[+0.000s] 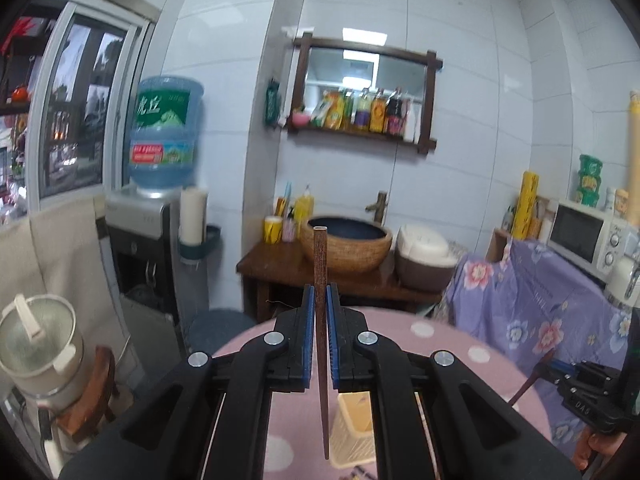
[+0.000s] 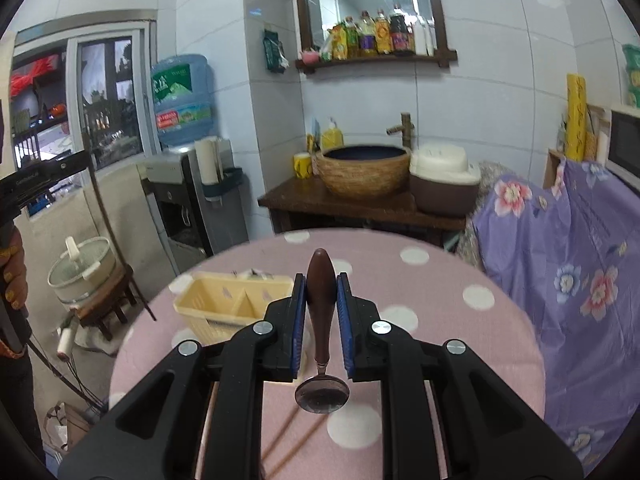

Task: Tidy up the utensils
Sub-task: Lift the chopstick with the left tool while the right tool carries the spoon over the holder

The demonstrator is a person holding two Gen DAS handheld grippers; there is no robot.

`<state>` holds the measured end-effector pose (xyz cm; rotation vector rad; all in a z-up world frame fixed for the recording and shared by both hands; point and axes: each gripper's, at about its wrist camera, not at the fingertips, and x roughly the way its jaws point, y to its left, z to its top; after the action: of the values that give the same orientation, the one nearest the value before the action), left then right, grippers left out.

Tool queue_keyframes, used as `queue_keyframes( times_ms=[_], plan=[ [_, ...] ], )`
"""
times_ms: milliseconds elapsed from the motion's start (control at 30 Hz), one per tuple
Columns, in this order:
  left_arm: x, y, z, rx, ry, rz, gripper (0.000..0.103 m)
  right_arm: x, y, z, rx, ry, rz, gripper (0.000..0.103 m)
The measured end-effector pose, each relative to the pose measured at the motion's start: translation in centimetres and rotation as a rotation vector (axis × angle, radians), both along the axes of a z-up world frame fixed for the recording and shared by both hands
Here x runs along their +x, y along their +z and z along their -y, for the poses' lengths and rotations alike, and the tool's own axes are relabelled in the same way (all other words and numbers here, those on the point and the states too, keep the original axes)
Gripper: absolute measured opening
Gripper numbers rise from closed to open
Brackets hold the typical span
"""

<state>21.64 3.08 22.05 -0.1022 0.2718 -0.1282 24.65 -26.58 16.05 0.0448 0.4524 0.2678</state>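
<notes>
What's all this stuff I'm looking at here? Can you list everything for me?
Dark brown wooden chopstick: one, held upright in the left tool.
Spoon with brown wooden handle and metal bowl: one, held in the right tool, bowl end toward the camera.
Pale yellow plastic utensil basket: one, two compartments, on the table.
Round table with pink white-dotted cloth: one, under both tools.
Woven-look basin sink: one, tan, on a dark wooden stand.
Blue water jug: one, on a dispenser.
White rice cooker: one, beside the sink.
White microwave: one, at right.
Bottles: several, on the mirror shelf.
Left tool: black, blue pads.
Right tool: same.
</notes>
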Motion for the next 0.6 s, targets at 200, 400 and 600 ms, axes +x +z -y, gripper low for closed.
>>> queue_keyframes(
  times_ms=[200,400,600],
  plan=[
    [2.5,2.8,3.6,-0.001,-0.052,0.04,0.007,2.1,6.2,-3.1,0.04,0.048,0.103,0.016],
    [5.0,-2.1,5.4,0.02,-0.03,0.001,0.007,5.1,3.0,-6.7,0.016,0.043,0.088,0.016],
    [6.3,-7.5,5.2,0.007,-0.014,-0.079,0.007,6.9,-3.1,-7.8,0.015,0.041,-0.01,0.016]
  ],
)
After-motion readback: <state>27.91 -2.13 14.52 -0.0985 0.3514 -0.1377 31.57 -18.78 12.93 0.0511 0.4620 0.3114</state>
